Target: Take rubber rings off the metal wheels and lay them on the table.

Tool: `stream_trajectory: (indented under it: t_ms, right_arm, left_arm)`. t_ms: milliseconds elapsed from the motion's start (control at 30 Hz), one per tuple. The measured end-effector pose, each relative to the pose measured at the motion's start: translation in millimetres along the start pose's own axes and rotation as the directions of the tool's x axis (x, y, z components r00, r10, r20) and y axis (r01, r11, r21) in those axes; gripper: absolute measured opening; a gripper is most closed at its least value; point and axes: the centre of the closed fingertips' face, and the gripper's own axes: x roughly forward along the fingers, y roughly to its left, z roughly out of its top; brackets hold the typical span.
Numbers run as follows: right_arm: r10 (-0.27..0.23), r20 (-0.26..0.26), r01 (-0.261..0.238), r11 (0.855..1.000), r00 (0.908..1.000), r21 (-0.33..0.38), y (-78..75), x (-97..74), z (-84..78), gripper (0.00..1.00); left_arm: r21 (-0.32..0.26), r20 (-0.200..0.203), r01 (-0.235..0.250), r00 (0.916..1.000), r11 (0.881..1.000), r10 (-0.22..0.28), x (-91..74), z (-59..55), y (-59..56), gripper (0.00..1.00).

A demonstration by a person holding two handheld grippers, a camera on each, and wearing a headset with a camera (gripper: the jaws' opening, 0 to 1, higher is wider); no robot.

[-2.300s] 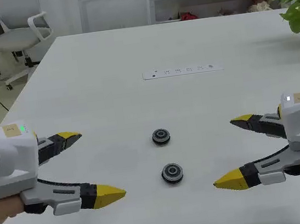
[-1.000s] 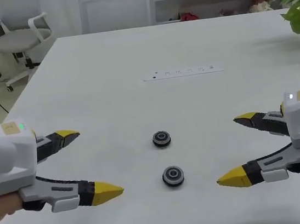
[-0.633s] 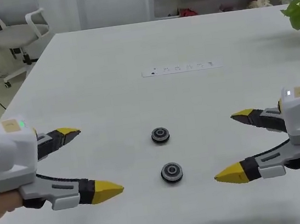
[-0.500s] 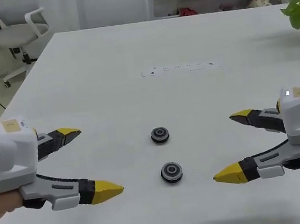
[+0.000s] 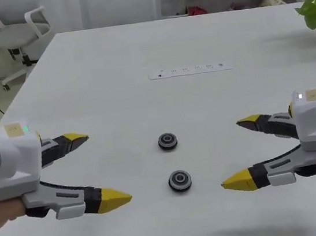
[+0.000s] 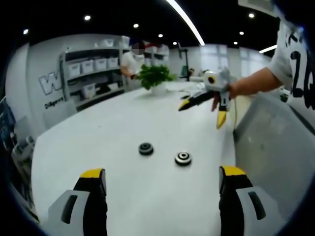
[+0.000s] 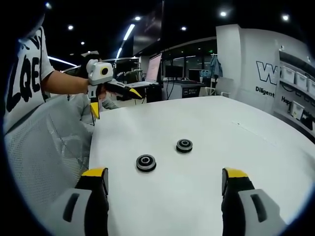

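A: Fingers (image 5: 107, 199) on left gripper (image 5: 102, 169) and right gripper (image 5: 235, 153) are hanging wide, empty.
B: Approach step. Wheels (image 5: 179, 180) are sitting between them on the desk (image 5: 143, 96), rings (image 5: 171, 182) apparently on; next: pinning one wheel.

We are working at a long white table (image 5: 137, 51) in an open-plan office that is doubling as a lab. A white swivel chair (image 5: 10, 32) is standing past the far corner, a power strip (image 5: 190, 70) is lying on the tabletop, and a potted plant (image 5: 315, 4) is sitting near the edge. We are seeing shelves of white bins (image 6: 91, 73) along a wall carrying large lettering (image 7: 268, 73), monitors (image 7: 172, 71) beyond, and ceiling lights (image 6: 184, 19) shining overhead.
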Motion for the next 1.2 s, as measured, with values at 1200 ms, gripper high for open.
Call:
stream_trajectory:
  t_ms: [1200]
  right_arm:
    - [0.084,-0.025,-0.085,0.996,0.9961,-0.023,3.4,24.9,2.9,0.75]
  left_arm:
    - [0.002,-0.002,0.052,0.9986,0.999,-0.052,21.3,6.2,0.5,0.93]
